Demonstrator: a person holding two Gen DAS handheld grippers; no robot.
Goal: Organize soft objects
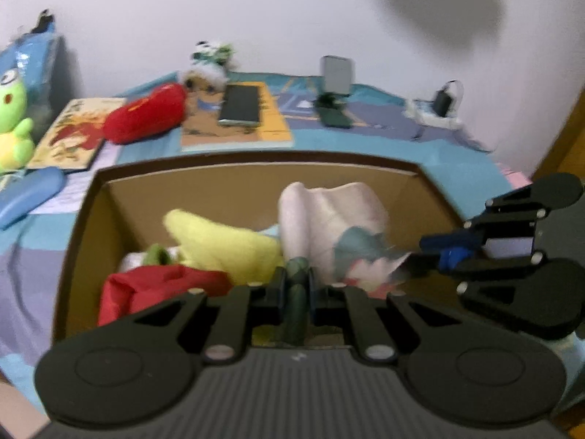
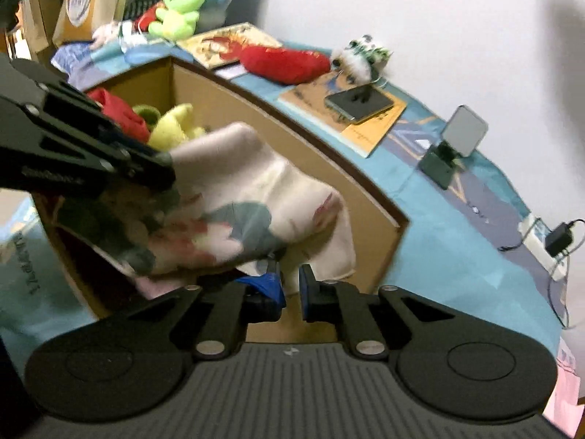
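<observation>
Noted nearest, at 6 o'clock in the left wrist view: left hand-held gripper [image 1: 297, 285], nearly closed, pinching a dark green fold of the printed cloth [image 1: 329, 216]. Noted at 3 o'clock in the same view: right hand-held gripper [image 1: 437, 252], tips drawn together on the cloth's far corner. Seen from the right wrist view as a narrow gap with the pale hem pinched in it.

Found stretched between both and hanging over the open cardboard box [image 1: 256, 162]: the cloth, white with teal and pink print. Found inside the box, toward 9 o'clock: yellow plush toy [image 1: 223, 241] and red fabric [image 1: 153, 289], touching.

Recorded beyond the box, on the bed [image 1: 365, 139]:
- At 11 o'clock: red plush cushion [image 1: 146, 113].
- At 12 o'clock: phone [image 1: 241, 104] lying on a book.
- At 9 o'clock: green frog toy [image 1: 14, 124].
</observation>
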